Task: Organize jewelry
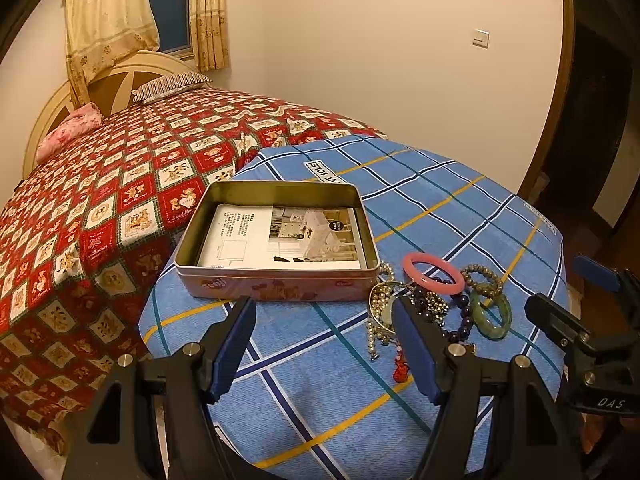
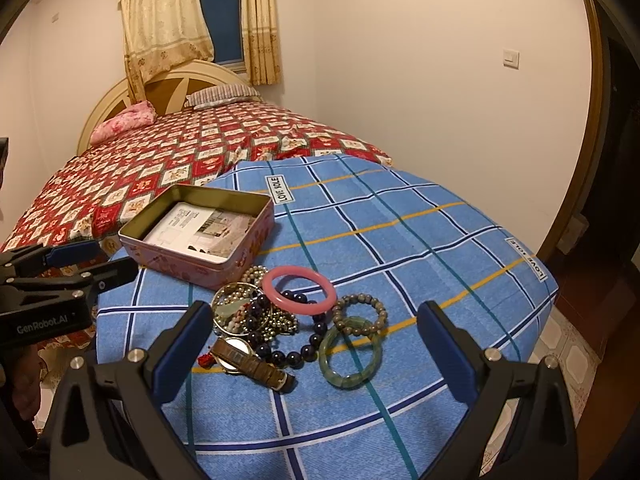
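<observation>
An open pink tin box (image 1: 276,284) (image 2: 224,268) with a leaflet inside sits on a blue checked cloth. Beside it lies a jewelry pile: a pink bangle (image 1: 434,278) (image 2: 300,291), a green jade bangle (image 1: 491,315) (image 2: 350,358), a brown bead bracelet (image 2: 360,314), dark bead bracelet (image 2: 292,356), pearl strands (image 1: 378,320), a watch (image 2: 248,360). My left gripper (image 1: 324,344) is open and empty, in front of the box, its right finger at the pile's edge. My right gripper (image 2: 316,356) is open, low over the pile.
The blue cloth (image 2: 420,240) covers a rounded table, with its edge dropping off on the right. A bed with a red patterned quilt (image 1: 100,208) stands behind and left. The right gripper also shows in the left wrist view (image 1: 592,320).
</observation>
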Available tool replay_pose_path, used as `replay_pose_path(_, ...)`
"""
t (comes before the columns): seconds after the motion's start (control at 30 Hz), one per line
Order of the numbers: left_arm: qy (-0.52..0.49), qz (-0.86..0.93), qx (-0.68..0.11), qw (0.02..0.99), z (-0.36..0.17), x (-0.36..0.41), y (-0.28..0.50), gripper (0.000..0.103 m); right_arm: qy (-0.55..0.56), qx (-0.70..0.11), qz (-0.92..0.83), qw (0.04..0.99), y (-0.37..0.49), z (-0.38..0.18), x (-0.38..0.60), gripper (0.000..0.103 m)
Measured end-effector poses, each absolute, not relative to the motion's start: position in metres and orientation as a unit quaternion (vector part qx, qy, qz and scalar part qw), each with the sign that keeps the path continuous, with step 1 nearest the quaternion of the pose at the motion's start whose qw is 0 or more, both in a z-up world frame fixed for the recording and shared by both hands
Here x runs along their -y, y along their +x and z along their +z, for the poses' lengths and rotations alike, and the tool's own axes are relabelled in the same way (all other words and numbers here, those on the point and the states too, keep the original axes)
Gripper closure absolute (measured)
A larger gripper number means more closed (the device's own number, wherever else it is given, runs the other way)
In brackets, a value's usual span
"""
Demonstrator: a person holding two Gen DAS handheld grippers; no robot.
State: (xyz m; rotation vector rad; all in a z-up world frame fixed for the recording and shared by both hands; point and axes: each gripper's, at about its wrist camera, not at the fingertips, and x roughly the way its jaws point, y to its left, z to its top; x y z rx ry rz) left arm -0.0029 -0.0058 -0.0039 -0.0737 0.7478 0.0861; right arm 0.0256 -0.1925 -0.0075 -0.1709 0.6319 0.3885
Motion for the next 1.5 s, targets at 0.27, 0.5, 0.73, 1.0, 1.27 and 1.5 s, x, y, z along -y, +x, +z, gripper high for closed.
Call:
replay_pose_path(0.27,-0.036,0.043,-0.365,0.929,-0.0038,0.0051,-0.0038,0.032,-0.081,-0.308,0.19,0.929,0.0261,-0.0066,0.1933,0.0)
replay_pose_path(0.5,-0.036,0.043,-0.366,0.929,-0.0036,0.005,-0.0038,0.032,-0.081,-0.309,0.19,0.928,0.0264,-0.0066,0.1941,0.0)
replay_pose_path(0.73,-0.036,0.043,-0.367,0.929,-0.0043,0.0046,-0.0046,0.032,-0.081,-0.309,0.191,0.928,0.0264,-0.0065,0.1939,0.0)
replay_pose_path(1.0,-0.036,0.045,-0.366,0.929,-0.0052,0.0039,-0.0048,0.032,-0.081,-0.309,0.19,0.928,0.0264,-0.0068,0.194,0.0)
replay_pose_path(1.27,-0.039,0.049,-0.368,0.928,-0.0058,-0.0004,-0.0036,0.033,-0.08,-0.31,0.19,0.928,0.0276,-0.0074,0.1954,0.0)
replay_pose_path(1.5,-0.038,0.05,-0.369,0.927,-0.0057,-0.0017,-0.0031,0.032,-0.079,-0.311,0.189,0.928,0.0284,-0.0081,0.1967,0.0)
